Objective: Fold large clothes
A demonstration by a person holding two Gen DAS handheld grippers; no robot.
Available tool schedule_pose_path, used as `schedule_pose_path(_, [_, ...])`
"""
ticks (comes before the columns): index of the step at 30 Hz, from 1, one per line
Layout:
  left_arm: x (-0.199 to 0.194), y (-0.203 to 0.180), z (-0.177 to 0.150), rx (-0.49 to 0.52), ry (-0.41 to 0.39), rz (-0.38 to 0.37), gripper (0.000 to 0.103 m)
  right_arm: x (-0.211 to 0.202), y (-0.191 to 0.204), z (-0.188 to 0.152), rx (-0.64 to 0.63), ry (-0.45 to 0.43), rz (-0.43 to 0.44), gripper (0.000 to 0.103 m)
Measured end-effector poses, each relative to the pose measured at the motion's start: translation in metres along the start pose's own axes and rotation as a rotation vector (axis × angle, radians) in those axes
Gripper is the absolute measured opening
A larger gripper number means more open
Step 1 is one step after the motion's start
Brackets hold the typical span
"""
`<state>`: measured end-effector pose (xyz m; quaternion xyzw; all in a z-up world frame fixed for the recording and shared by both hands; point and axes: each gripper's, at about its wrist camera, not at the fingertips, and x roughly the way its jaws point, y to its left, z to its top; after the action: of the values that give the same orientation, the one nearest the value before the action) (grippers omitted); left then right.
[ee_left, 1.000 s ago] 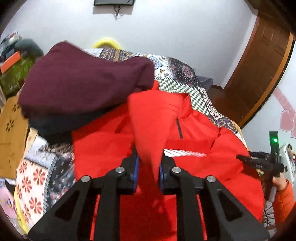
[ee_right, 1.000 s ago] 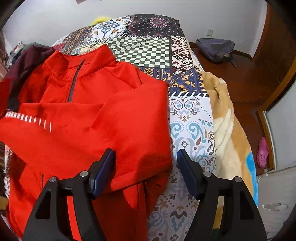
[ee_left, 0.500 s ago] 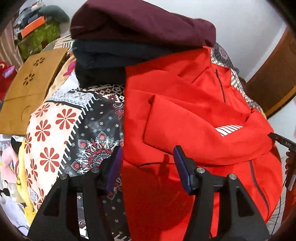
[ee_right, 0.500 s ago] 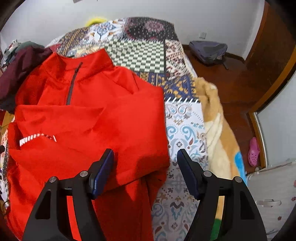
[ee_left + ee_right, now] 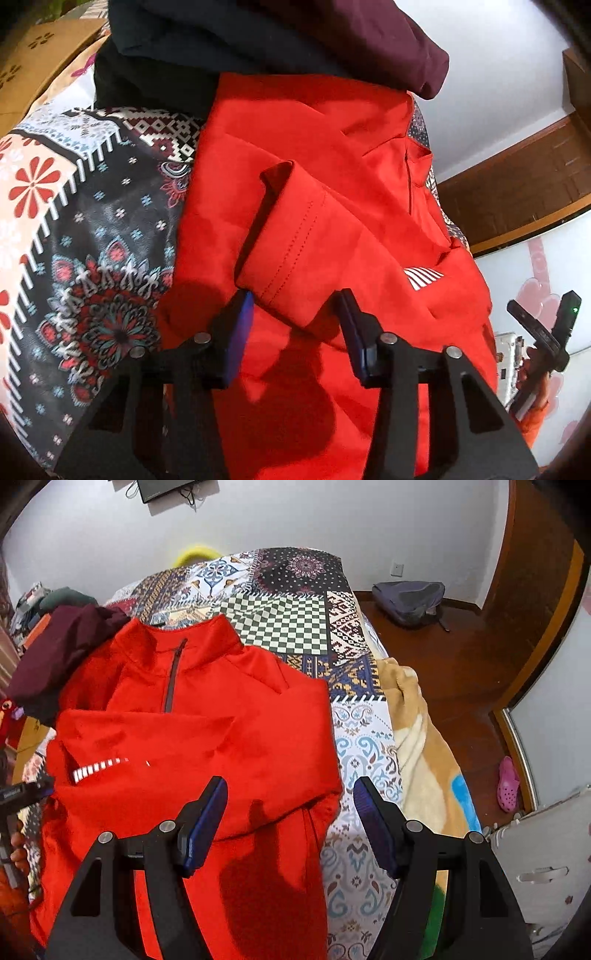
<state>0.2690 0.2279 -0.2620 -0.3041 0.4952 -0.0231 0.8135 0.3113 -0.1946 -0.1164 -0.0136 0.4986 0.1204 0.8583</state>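
The bright red zip-neck fleece jacket [image 5: 192, 716] is spread flat on the patchwork-patterned bedspread [image 5: 291, 624], its folded-over sleeve cuff [image 5: 291, 236] seen just ahead of the left claw [image 5: 295, 314]. That claw's jaws have just been narrowing, yet nothing is pinched between them. The right claw [image 5: 290, 801] is held apart above the jacket's near edge, empty.

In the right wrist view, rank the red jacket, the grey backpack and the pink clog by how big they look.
1. red jacket, by far
2. grey backpack
3. pink clog
The backpack and clog lie farther away on the floor, so true sizes stay unsure.
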Motion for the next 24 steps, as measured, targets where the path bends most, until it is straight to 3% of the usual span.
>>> schedule_pose_path(3, [0.001, -0.007, -0.003, 0.016, -0.04, 0.04, 0.023, 0.004, -0.002, -0.005, -0.012, 0.013, -0.029, 0.067])
schedule_pose_path(9, [-0.015, -0.041, -0.001, 0.102, -0.115, 0.124, 0.005, 0.009, -0.004, -0.016, -0.027, 0.05, -0.033, 0.067])
schedule_pose_path(15, [-0.076, -0.084, 0.008, 0.167, -0.273, 0.068, 0.002, 0.019, -0.005, -0.027, -0.049, 0.081, -0.057, 0.067])
schedule_pose_path(19, [-0.118, -0.093, 0.003, 0.188, -0.362, 0.076, 0.002, 0.025, -0.005, -0.03, -0.042, 0.096, -0.047, 0.067])
schedule_pose_path(21, [-0.126, -0.089, 0.0, 0.187, -0.369, 0.116, 0.002, 0.025, -0.005, -0.03, -0.038, 0.094, -0.042, 0.067])
schedule_pose_path(24, [-0.119, -0.072, -0.009, 0.174, -0.31, 0.175, 0.002, 0.023, -0.004, -0.031, -0.028, 0.088, -0.03, 0.067])
